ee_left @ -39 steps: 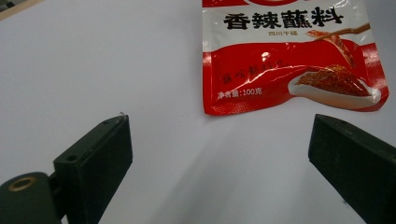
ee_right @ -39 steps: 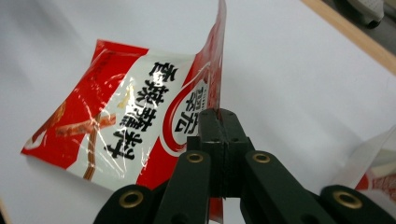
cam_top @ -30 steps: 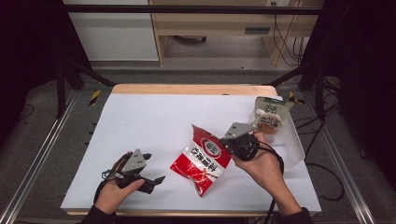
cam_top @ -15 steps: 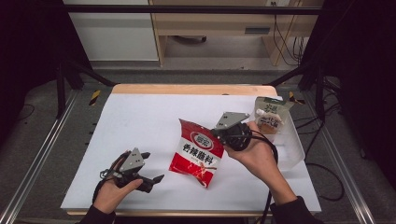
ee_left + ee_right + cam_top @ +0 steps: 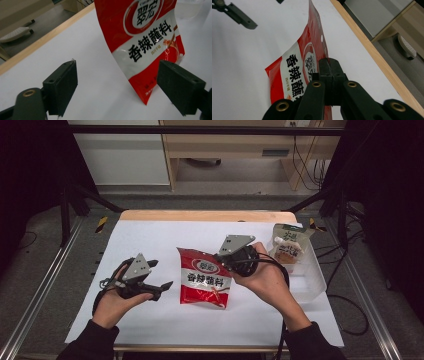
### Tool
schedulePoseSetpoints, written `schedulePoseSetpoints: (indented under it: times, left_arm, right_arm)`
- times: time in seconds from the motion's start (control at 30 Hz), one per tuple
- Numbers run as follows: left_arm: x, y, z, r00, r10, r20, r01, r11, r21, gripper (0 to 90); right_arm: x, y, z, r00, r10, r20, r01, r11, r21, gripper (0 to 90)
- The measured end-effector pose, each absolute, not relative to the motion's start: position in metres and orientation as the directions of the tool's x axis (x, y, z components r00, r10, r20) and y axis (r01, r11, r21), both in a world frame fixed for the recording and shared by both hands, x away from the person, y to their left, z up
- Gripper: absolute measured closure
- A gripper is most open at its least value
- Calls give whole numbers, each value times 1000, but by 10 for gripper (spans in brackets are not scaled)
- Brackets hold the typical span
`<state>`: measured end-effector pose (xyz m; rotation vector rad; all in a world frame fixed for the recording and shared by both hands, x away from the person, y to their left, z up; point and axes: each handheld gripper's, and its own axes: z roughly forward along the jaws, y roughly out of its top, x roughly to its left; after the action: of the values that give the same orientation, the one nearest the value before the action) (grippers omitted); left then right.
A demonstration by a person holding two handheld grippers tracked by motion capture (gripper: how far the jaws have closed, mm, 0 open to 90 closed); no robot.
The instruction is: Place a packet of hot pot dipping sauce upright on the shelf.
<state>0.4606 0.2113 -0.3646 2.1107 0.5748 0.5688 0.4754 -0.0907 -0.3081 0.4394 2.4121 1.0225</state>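
While the left gripper (image 5: 159, 275) hovered above the table (image 5: 165, 240) with jaws spread and just narrowing on nothing, red packet (image 5: 205, 277) hung mid-table, its edge pinched by the right gripper (image 5: 223, 260), pouch (image 5: 288, 246) in a clear tub (image 5: 311, 282) far right.

On the red seasoning packet (image 5: 147, 47): "翠宏" inside a white-ringed oval, and below it, on the white band, "香辣蘸料" in large black characters. Smaller print beneath too tiny to read.
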Motion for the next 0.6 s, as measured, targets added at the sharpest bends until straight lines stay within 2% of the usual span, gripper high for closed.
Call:
schedulePoseSetpoints:
  times: [0.23, 0.3, 0.43, 0.6]
  left_arm:
    - [480, 202, -350, 800, 572, 181, 178, -515, 839, 220]
    - [484, 198, -348, 806, 563, 180, 169, -510, 844, 276]
    - [490, 189, -345, 823, 539, 178, 151, -510, 847, 325]
    - [492, 179, -343, 859, 484, 169, 134, -531, 837, 556]
  right_arm:
    - [475, -85, -301, -845, 434, -312, 76, 676, 733, 900]
    - [474, -84, -299, -849, 426, -312, 71, 677, 732, 900]
    - [473, -81, -295, -857, 413, -308, 59, 673, 737, 900]
    - [472, -80, -293, -865, 395, -308, 51, 681, 731, 900]
